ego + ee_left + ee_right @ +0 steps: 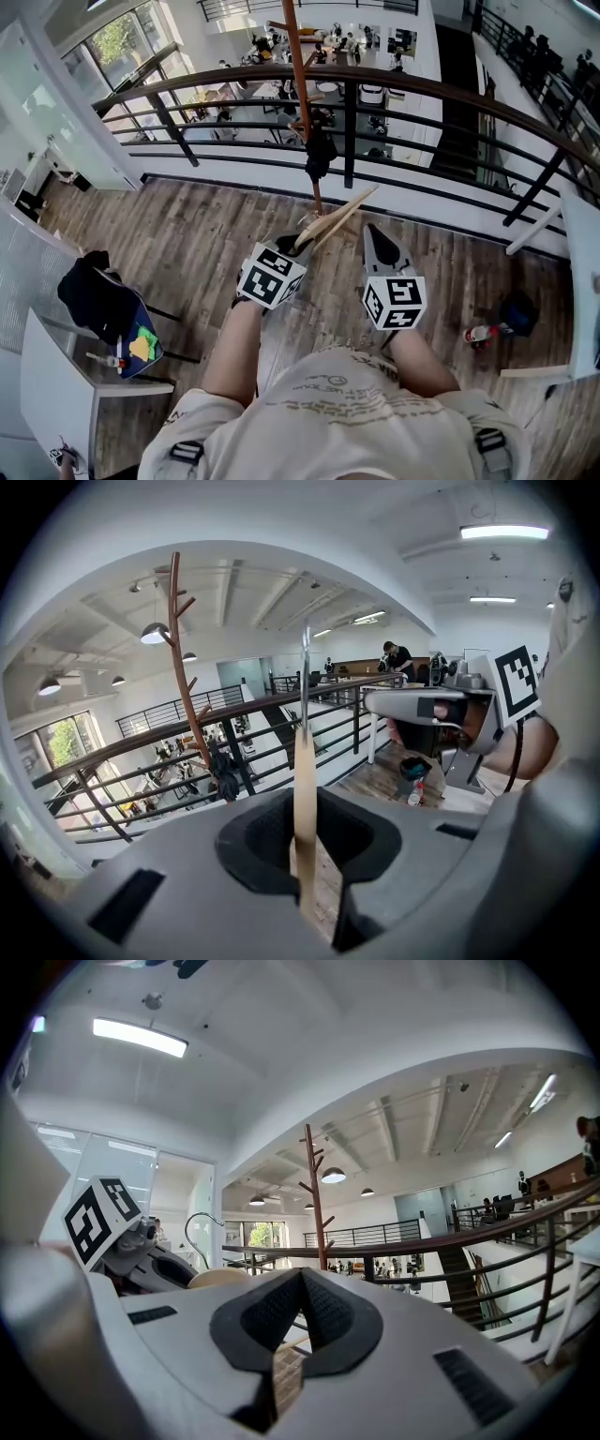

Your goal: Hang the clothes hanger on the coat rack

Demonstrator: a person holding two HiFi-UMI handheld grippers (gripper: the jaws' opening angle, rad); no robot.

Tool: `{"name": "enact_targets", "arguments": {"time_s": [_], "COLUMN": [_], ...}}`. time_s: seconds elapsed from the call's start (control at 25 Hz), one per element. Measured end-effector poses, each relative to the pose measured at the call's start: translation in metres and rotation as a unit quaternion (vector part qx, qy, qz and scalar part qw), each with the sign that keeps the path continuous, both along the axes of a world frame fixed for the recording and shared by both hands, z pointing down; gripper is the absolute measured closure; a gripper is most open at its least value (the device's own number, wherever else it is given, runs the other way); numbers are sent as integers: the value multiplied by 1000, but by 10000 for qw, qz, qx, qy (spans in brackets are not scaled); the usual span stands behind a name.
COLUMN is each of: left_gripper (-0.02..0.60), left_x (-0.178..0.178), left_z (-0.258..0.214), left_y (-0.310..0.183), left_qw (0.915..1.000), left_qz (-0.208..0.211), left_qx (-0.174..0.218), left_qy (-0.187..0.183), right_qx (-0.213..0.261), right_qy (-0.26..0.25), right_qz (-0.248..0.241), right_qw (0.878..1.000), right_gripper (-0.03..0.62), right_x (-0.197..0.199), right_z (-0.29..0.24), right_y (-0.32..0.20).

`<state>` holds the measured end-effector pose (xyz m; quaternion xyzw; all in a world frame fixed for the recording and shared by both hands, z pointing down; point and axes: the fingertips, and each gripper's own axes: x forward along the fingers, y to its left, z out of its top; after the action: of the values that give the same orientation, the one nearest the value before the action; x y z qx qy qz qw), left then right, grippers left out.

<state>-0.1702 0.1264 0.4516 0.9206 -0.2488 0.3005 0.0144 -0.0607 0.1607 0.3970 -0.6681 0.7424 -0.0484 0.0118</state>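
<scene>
while the left tool (302, 246) pinches the pale wooden hanger (339, 214), the right tool (374, 232) sits closed, empty.

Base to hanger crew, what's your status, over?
Left gripper shut on hanger. Right gripper shut, empty. Coat rack ahead, hanger not yet hung. Path looks open.

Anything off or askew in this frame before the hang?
Nothing stands out: wooden hanger clamped in the left gripper, right gripper shut and empty, coat rack upright at the railing.

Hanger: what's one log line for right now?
left gripper: shut on hanger | right gripper: shut, empty | coat rack: ahead, hanger unhung
</scene>
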Motion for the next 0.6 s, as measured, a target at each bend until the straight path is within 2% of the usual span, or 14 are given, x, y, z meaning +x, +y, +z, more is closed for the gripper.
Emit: {"name": "enact_targets", "arguments": {"time_s": [0.32,0.6], "left_gripper": [524,524], "left_x": [30,45], "left_z": [5,12], "left_y": [-27,-49], "left_qw": [9997,9997], "left_qz": [-195,-191], "left_qx": [2,-103], "left_qy": [136,127], "right_qx": [-53,-172], "right_qy": [147,208], "right_qz": [-132,-121], "right_qw": [9998,9996], "right_gripper": [592,592], "right_x": [32,47], "right_z": [12,18], "right_y": [-23,-41]}}
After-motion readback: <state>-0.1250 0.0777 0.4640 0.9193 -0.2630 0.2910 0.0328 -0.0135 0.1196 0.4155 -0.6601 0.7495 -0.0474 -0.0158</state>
